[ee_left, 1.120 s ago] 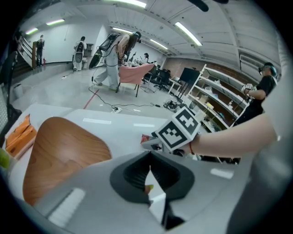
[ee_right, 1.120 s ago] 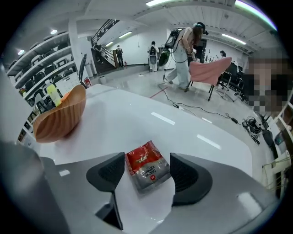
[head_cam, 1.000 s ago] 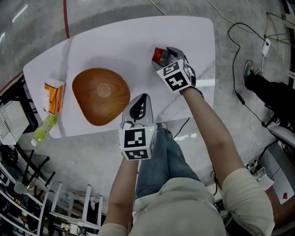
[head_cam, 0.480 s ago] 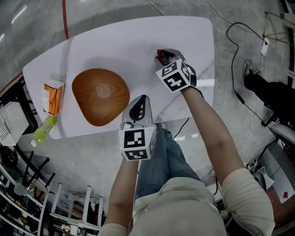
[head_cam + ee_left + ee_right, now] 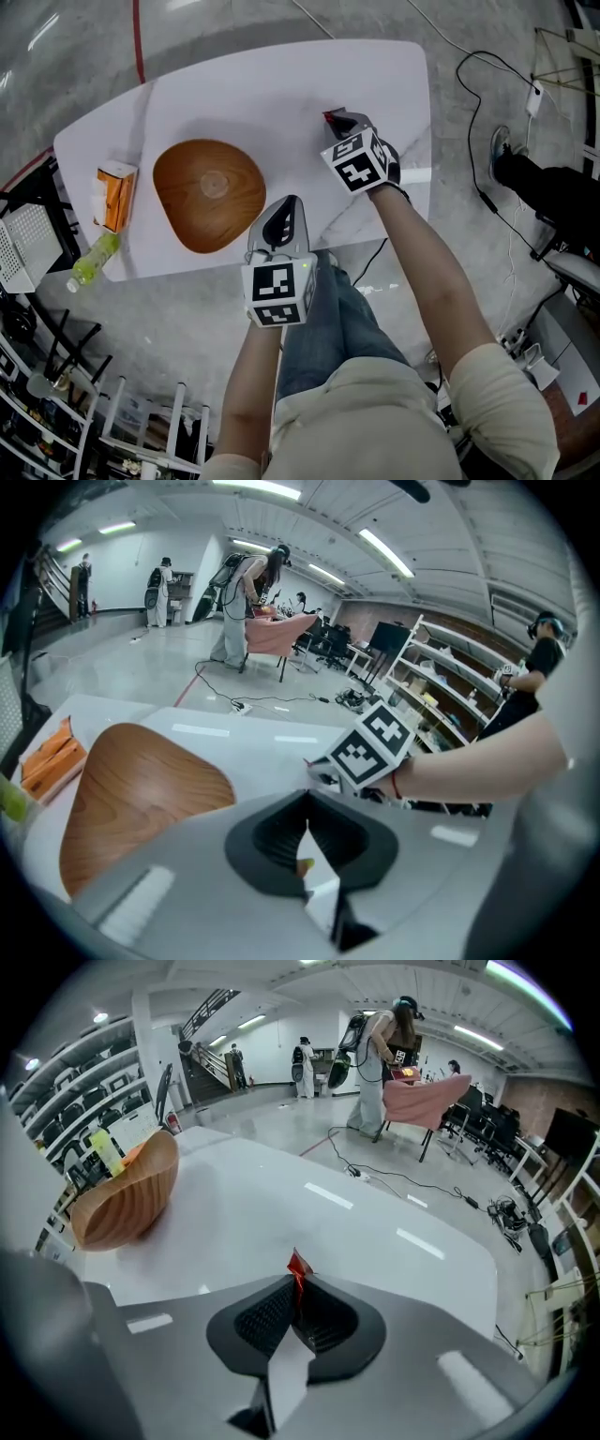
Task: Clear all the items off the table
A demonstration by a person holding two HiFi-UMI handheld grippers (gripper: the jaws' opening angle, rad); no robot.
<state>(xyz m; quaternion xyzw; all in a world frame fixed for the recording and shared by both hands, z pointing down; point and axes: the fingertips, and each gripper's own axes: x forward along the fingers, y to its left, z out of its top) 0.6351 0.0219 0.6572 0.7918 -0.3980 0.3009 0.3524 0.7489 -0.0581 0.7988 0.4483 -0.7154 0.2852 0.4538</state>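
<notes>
On the white table (image 5: pixel 281 84) my right gripper (image 5: pixel 336 120) has just been closing its jaws, and they now pinch a small red packet (image 5: pixel 330 117). Only a thin red corner of this packet (image 5: pixel 298 1267) sticks out above the right gripper (image 5: pixel 298 1286) in its own view. Over the table's near edge my left gripper (image 5: pixel 284 208) hangs shut with nothing in it. A wooden bowl (image 5: pixel 208 194) sits mid-left. Farther left lie an orange carton (image 5: pixel 114 195) and a green bottle (image 5: pixel 92 261). The left gripper view shows the left gripper (image 5: pixel 305 836), the bowl (image 5: pixel 131 789) and the carton (image 5: pixel 52 757).
A metal rack (image 5: pixel 28 244) stands against the table's left end. A black cable (image 5: pixel 478 141) runs over the floor at the right, beside a person's shoe (image 5: pixel 506 150). Several people stand far off in the hall (image 5: pixel 380 1063).
The right gripper's jaws have closed from wide open onto the red packet, which is now squeezed flat and mostly hidden. The left gripper has stayed put.
</notes>
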